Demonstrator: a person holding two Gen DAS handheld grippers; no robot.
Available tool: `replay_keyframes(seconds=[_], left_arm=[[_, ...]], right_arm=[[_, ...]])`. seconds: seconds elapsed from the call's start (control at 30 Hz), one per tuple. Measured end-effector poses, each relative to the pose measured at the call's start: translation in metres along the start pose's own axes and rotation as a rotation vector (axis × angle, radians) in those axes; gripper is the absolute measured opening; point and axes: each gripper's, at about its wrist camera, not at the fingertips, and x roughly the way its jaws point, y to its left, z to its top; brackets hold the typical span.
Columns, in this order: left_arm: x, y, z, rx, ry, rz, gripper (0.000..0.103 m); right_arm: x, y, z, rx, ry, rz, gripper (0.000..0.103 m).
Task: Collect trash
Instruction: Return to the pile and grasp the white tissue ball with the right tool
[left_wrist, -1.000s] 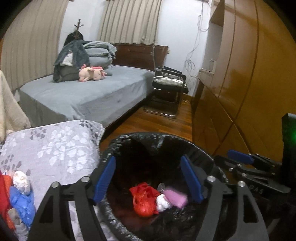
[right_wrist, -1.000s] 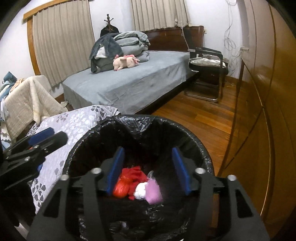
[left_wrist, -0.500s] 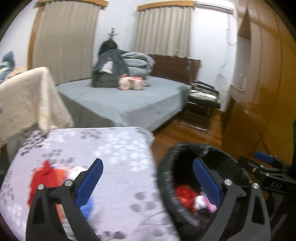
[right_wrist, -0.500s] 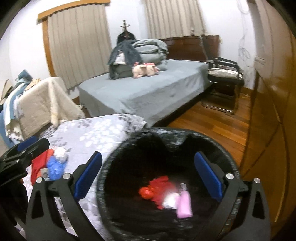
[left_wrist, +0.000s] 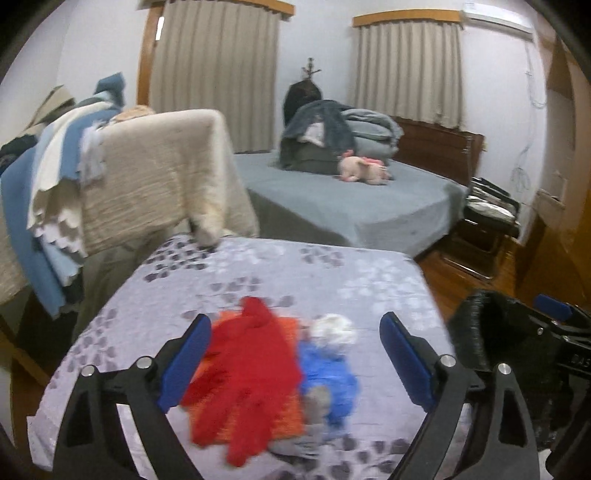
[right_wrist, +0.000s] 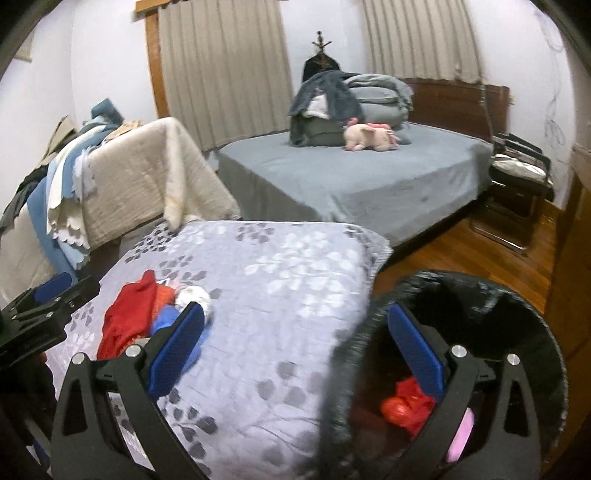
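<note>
Both tools have swung off the bin toward the trash pile since a sec ago; left tool (left_wrist: 295, 354) now frames the pile, right tool (right_wrist: 295, 347) straddles table edge & bin rim. Left jaws are wide but closing a touch, nothing pinched; right jaws are spread wide, empty. Trash pile sits on the floral-cloth table (left_wrist: 332, 273): red bag (left_wrist: 243, 376) w/ long axis running roughly away from the tool, blue wad (left_wrist: 328, 373) just right of it, white wad (left_wrist: 332, 328) behind. Bin (right_wrist: 517, 314) stands right of table, red & pink bits already inside. Left hand looks nearer; pile lies straight ahead & below its fingers, so next grab prob goes to left.
</note>
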Motion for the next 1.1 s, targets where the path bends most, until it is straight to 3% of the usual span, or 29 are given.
replay_keyframes(seconds=[0.27, 0.67, 0.93, 1.03, 1.1], left_arm=[[0.021, 0.044, -0.008, -0.047, 0.023, 0.075, 0.090], [0.039, 0.080, -0.017, -0.087, 0.054, 0.106, 0.090], [0.045, 0.084, -0.018, -0.093, 0.059, 0.095, 0.090], [0.046, 0.082, -0.017, -0.092, 0.059, 0.085, 0.090], [0.048, 0.079, -0.018, -0.089, 0.061, 0.077, 0.090]], right_arm=[[0.056, 0.044, 0.001, -0.034, 0.039, 0.045, 0.097], [0.139, 0.100, -0.010, -0.081, 0.144, 0.093, 0.096], [0.161, 0.111, -0.016, -0.103, 0.202, 0.130, 0.074], [0.166, 0.113, -0.020, -0.104, 0.229, 0.153, 0.057], [0.167, 0.113, -0.021, -0.104, 0.242, 0.177, 0.041]])
